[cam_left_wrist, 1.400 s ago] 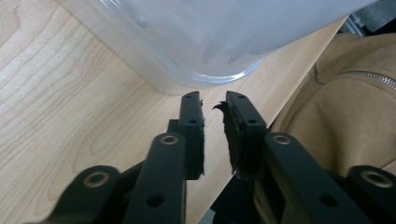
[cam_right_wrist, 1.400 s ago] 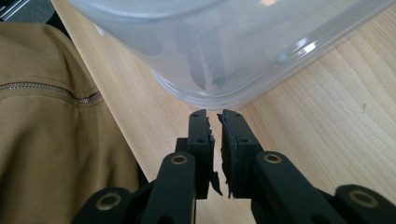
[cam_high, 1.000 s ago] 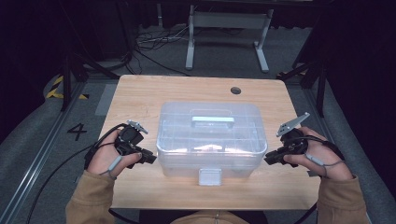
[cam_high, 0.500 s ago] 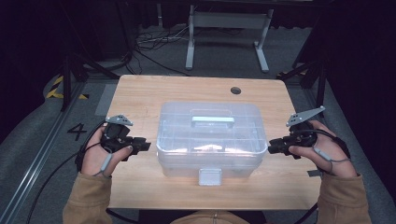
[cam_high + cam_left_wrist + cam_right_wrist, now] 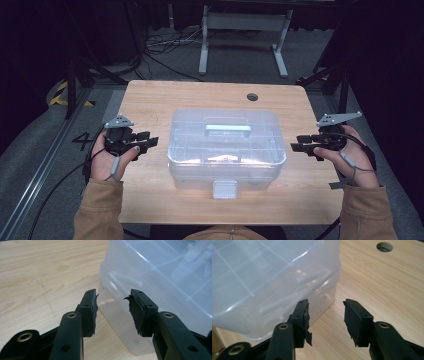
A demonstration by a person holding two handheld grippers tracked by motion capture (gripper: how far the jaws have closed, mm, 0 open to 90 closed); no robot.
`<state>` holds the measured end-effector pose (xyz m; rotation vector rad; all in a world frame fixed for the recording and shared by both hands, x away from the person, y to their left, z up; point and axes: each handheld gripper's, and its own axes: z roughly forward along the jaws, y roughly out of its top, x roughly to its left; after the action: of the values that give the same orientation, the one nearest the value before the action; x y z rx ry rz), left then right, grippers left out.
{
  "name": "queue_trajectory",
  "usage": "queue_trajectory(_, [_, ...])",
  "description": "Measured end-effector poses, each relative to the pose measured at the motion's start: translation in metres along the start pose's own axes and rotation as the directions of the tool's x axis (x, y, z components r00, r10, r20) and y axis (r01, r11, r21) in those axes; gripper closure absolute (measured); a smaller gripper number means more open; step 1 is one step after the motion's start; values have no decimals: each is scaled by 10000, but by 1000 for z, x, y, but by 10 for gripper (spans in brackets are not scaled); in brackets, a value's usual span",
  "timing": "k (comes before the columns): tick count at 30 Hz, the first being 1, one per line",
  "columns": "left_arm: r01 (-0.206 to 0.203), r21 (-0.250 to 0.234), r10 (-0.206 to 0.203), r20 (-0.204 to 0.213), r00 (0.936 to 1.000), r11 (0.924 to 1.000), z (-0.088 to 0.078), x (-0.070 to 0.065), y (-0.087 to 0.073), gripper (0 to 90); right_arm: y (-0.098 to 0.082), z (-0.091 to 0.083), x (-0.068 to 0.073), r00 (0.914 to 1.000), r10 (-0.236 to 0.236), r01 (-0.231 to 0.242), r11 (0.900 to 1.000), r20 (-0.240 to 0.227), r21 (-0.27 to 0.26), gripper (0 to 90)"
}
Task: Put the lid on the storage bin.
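Sitting mid-tabletop, the clear plastic box has a pale handle on its lid and a front latch, both seen from the high view. A "4" is marked on the floor at left. The left gripper and right gripper flank the box, apart from it. Their views show worn fingers spread, just opening, nothing between, and a round hole in the wood.

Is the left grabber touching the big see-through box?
Apart. In the high view, bare table shows between the left gripper and the clear plastic box; its jaws stand open with nothing between them.
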<state>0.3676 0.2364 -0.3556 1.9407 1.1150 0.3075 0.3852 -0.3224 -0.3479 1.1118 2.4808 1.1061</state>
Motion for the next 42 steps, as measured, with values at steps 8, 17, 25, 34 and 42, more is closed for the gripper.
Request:
queue_trajectory(8, [124,-231,-133,-412,9991,9997,11,14,-6,550,-6,4,-17,9982,237,-204,9980,559,-592,521])
queue_trajectory(17, [-2,-584,-48,-870,9962,9983,27,27,-15,474,-12,18,-37,9943,-196,300,9946,1049,-990,476])
queue_trajectory(25, [31,-686,-86,-807,9967,9976,37,39,-24,454,-18,32,-50,9919,62,105,9914,1271,-1303,472])
queue_trajectory(34, [122,-516,-167,-891,9959,9986,49,49,-33,436,-30,58,-64,9892,287,-90,9906,1438,-1362,464])
queue_trajectory(42, [140,-293,-166,-903,9958,9995,59,54,-39,433,-40,73,-72,9891,270,-81,9915,1449,-1296,461])
